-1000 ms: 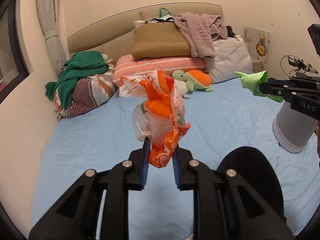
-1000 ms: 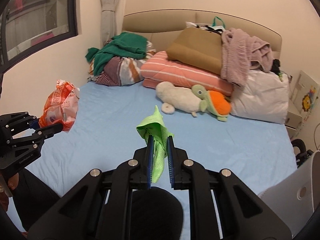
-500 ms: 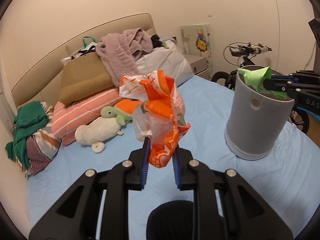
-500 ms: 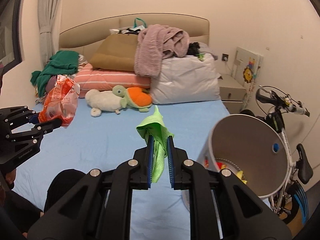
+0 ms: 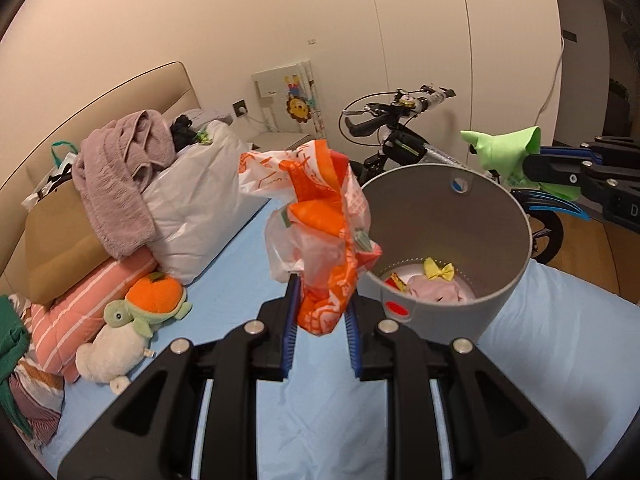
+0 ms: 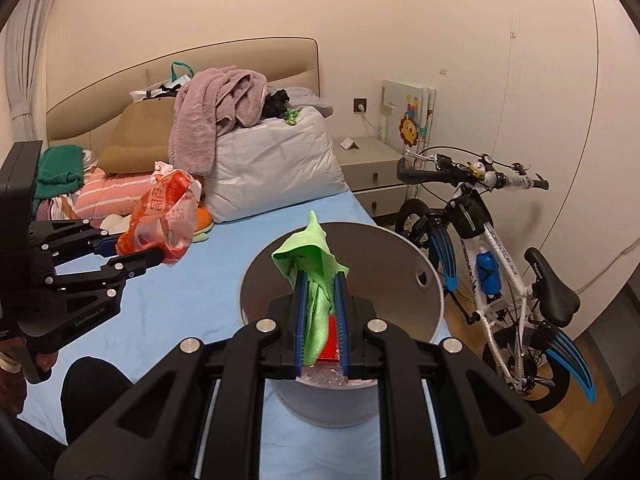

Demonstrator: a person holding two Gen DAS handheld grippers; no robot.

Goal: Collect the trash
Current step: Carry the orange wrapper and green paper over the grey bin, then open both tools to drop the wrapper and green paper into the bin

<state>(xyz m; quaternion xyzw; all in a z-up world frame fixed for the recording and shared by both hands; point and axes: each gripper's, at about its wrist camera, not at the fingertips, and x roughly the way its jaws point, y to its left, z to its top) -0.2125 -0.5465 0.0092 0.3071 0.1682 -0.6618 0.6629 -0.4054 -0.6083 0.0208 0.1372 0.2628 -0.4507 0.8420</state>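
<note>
With the left gripper (image 5: 321,312) jaws clamped on the orange bag (image 5: 320,220) and the right gripper (image 6: 320,312) pinching the green cloth (image 6: 314,276), I centre each over the grey bin (image 5: 496,216) mouth before releasing.

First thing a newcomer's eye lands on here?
The orange plastic bag pinched in the left gripper, right beside the grey bin on the blue bed. Then the green cloth in the right gripper above the bin, with the bicycle behind.
</note>
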